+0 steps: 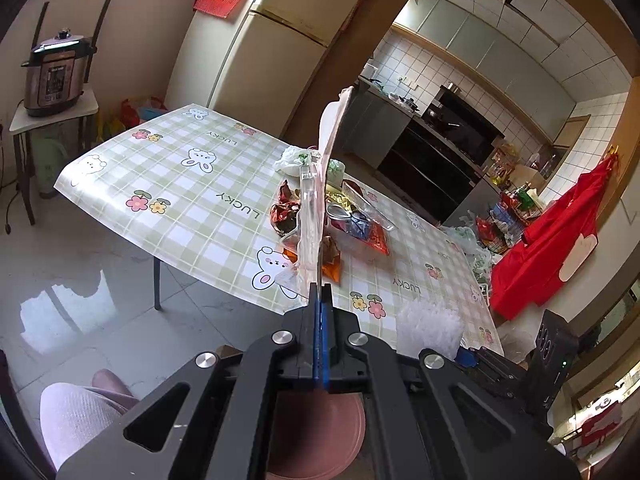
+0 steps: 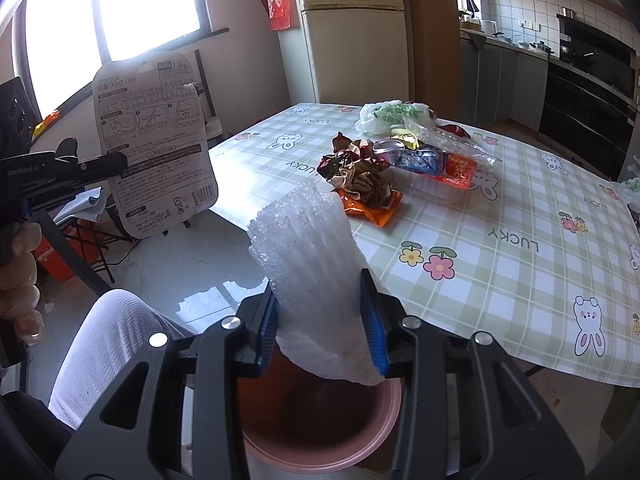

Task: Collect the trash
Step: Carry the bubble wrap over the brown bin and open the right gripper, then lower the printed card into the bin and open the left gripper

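Over a pink bin below, the right gripper clamps white foam wrap and the left gripper pinches a flat package card, ready to drop both in, likely by opening the jaws; more wrappers remain on the table beyond.

Left wrist cam: off table corner, looks down-forward across it toward kitchen, close above pink bin.
Right wrist cam: off table edge, faces window and fridge, bin directly below.
Shared: table, wrapper pile, bin.
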